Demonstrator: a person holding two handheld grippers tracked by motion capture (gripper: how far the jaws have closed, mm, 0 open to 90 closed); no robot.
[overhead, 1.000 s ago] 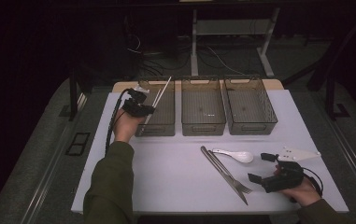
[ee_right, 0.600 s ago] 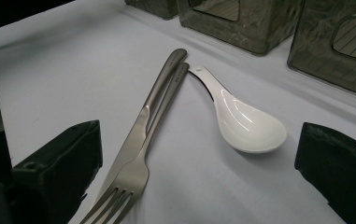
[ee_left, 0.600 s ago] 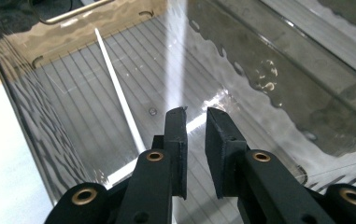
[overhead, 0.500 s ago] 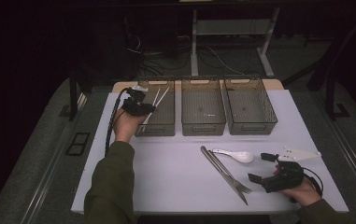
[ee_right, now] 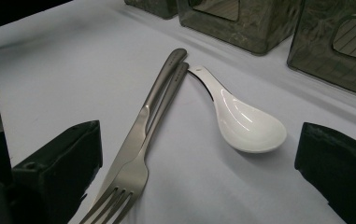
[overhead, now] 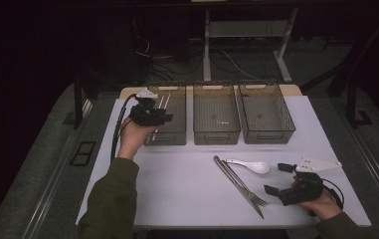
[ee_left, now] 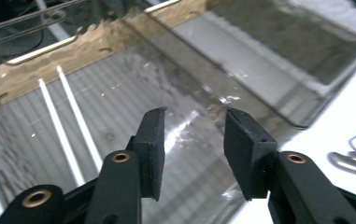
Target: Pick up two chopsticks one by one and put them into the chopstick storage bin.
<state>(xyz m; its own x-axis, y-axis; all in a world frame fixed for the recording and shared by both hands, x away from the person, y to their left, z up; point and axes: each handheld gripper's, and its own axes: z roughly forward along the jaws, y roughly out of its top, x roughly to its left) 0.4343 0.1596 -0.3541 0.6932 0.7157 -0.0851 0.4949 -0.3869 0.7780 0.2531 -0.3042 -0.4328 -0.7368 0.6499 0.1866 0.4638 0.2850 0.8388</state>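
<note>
The white worktop point(overhead: 177, 184) carries three smoky clear plastic bins; in the leftmost bin point(overhead: 177, 133) a pair of thin white chopsticks point(ee_left: 66, 123) now lies flat, where a second ago it stood propped in the left gripper point(ee_left: 193, 154). Its fingers have just been opening and stand apart over the bin, holding nothing: that piece looks sorted. The right gripper point(ee_right: 199, 186) waits wide open around the steel knife point(ee_right: 147, 116), steel fork point(ee_right: 136, 179) and white ceramic spoon point(ee_right: 245, 123).

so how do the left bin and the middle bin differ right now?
The left bin holds a pair of chopsticks lying on its floor; the middle bin looks empty. The left tool, jaws just opened with nothing between them, hangs over the left bin; nothing is over the middle bin. Both are clear, ribbed, rectangular and side by side.
</note>
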